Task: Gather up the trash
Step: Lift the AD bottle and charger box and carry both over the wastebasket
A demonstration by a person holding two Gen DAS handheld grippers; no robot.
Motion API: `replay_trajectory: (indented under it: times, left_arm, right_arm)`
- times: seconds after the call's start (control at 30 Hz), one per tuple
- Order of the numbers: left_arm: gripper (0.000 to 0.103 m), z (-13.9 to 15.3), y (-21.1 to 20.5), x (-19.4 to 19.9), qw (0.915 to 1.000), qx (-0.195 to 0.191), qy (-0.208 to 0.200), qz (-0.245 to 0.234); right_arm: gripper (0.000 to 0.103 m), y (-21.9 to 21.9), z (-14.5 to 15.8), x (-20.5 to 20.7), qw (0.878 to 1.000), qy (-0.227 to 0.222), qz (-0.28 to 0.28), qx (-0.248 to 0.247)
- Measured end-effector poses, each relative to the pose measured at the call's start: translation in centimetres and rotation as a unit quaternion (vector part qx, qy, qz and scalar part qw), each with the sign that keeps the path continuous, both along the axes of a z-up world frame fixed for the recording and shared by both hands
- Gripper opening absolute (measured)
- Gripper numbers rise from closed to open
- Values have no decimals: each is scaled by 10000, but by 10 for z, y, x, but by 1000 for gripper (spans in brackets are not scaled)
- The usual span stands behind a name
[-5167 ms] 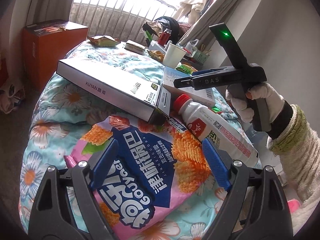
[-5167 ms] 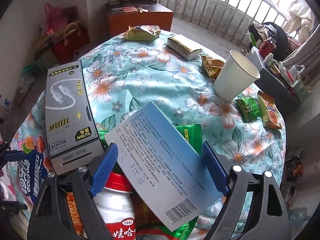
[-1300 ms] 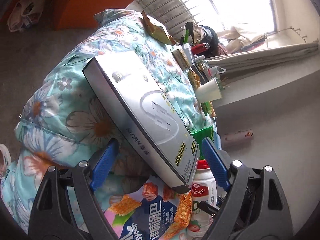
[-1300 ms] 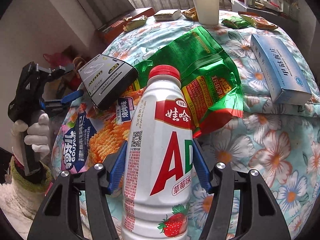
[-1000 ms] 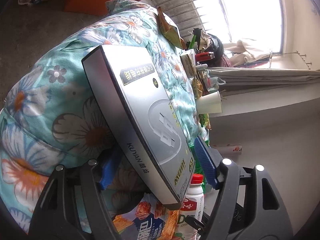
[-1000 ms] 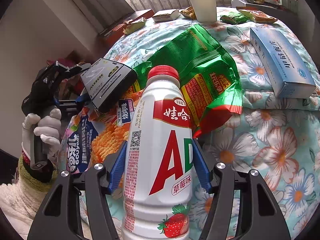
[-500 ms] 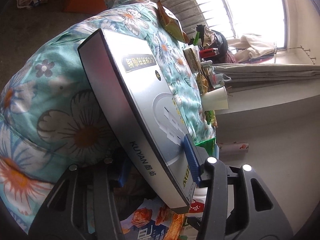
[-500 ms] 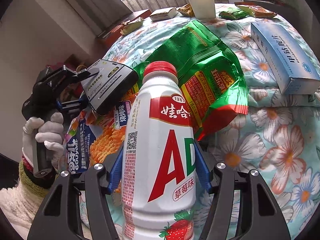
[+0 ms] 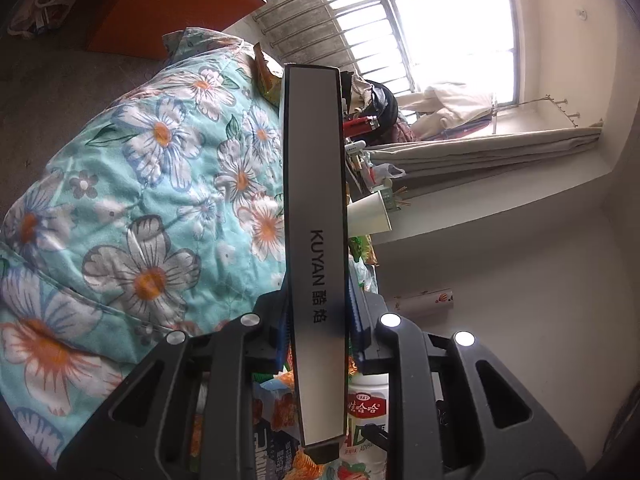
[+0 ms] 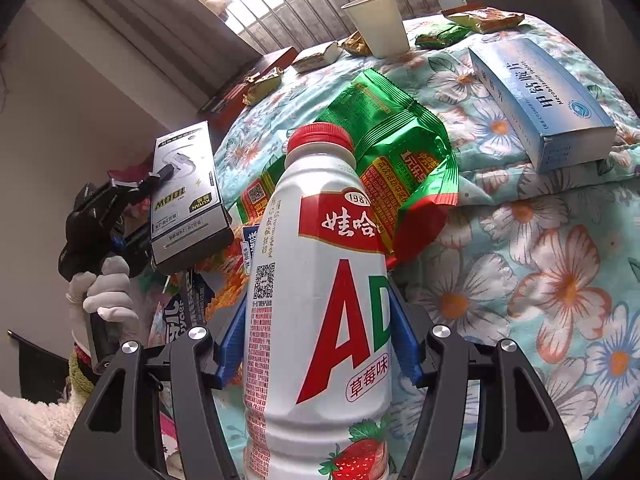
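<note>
My left gripper (image 9: 318,322) is shut on a flat silver KUYAN box (image 9: 314,216), held edge-on and lifted off the floral cloth; the box also shows in the right wrist view (image 10: 186,200) with the left gripper (image 10: 120,216) behind it. My right gripper (image 10: 318,344) is shut on a white AD milk bottle (image 10: 320,300) with a red cap, held upright; the bottle also shows low in the left wrist view (image 9: 366,412). A green snack bag (image 10: 396,148) and an orange-and-blue chip bag (image 10: 200,296) lie on the cloth below.
A blue medicine box (image 10: 540,100), a paper cup (image 10: 378,24) and several small snack wrappers (image 10: 316,54) lie on the floral-covered table (image 10: 560,280). An orange cabinet (image 9: 168,12) stands beyond the table's far edge. A cluttered shelf stands by the window.
My left gripper has closed on the silver box and lifted it, turning it edge-on. My right gripper still holds the bottle, shifted slightly.
</note>
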State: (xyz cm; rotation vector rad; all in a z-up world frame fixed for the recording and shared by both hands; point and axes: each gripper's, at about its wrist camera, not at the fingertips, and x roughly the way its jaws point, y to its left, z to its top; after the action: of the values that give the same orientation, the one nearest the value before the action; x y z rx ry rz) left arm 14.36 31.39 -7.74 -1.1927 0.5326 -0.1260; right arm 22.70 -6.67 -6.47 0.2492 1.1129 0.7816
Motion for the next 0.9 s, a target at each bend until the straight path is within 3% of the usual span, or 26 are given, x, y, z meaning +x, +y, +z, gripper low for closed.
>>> replay_trajectory:
  times: [0.3,0.6,0.9]
  left_arm:
    - [21,38,8,-38,9954,163,-938,59]
    - [21,65,-7,-71,9926,562,-1074,-94]
    - [21,94,-53,-91,9866,768,-1309,-604]
  right_arm:
    - [60,-51,16,-5,9973,-75,-643,349]
    - [60,-107,28,-18,9893,-126,-1325,599]
    - [60,-163,43,-48,9787,-375,-1858,786]
